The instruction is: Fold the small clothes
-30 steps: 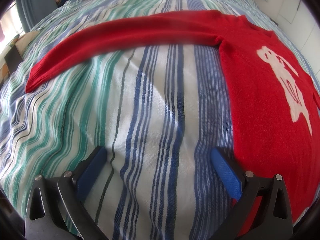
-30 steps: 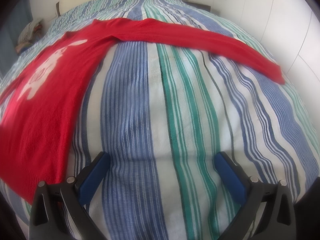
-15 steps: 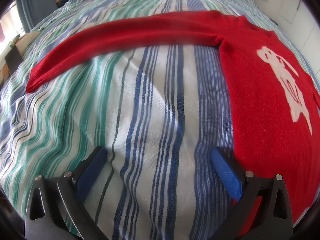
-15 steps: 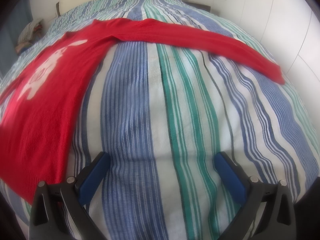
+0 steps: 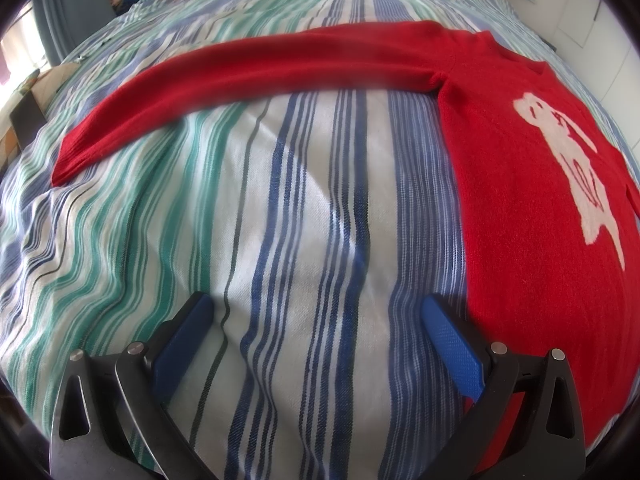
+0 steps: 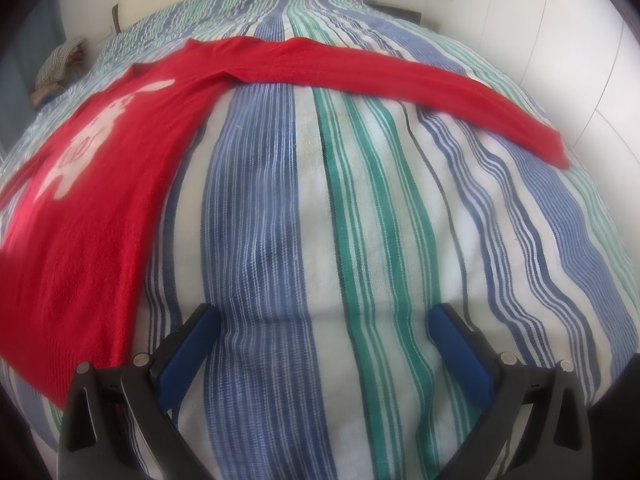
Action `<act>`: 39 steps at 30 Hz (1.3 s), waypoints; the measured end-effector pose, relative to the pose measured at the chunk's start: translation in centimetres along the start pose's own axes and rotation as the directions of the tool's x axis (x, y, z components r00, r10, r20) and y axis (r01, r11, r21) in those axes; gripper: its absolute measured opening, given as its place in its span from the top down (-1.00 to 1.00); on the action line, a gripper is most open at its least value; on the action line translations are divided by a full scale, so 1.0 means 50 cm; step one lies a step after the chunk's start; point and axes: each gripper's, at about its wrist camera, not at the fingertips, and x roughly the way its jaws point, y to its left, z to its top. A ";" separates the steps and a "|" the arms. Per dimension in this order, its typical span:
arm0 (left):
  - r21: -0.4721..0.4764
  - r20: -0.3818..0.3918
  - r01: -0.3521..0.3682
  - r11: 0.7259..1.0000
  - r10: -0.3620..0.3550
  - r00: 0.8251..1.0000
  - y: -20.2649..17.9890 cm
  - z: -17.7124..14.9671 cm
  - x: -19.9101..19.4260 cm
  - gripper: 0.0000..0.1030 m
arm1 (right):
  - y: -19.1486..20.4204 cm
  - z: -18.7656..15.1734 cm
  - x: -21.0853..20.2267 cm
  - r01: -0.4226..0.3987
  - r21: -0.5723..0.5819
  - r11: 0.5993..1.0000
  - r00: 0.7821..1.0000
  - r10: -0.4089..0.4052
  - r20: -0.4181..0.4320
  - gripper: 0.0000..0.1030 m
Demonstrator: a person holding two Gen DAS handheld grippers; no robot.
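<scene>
While I held both tools low over the striped bed (image 5: 304, 208), my left gripper (image 5: 316, 320) had its jaws spread wide, pinching nothing. To its right, the red sweater (image 5: 532, 216) lay flat, sleeves stretched out sideways. Further right, my right gripper (image 6: 324, 328) also had spread, empty jaws above bare bedcover.

Red sweater (image 5: 532, 216), apparently flat, unfolded

Bright daylight, soft shadows, fisheye-bent dark edges, slight blur
</scene>
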 end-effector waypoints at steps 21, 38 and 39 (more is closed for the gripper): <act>-0.088 0.047 0.125 0.988 -0.122 0.991 0.032 0.020 -0.062 -0.98 | 0.002 0.002 -0.003 -0.004 0.003 1.000 1.000 0.004 0.001 -1.00; -0.032 0.219 0.258 0.966 -0.245 0.944 -0.093 0.000 -0.228 -0.98 | -0.051 0.032 -0.077 -0.159 0.106 0.982 0.980 0.144 0.137 -0.99; -0.037 0.223 0.271 0.962 -0.257 0.940 -0.097 0.002 -0.234 -0.98 | -0.050 0.034 -0.080 -0.158 0.106 0.982 0.979 0.143 0.143 -0.99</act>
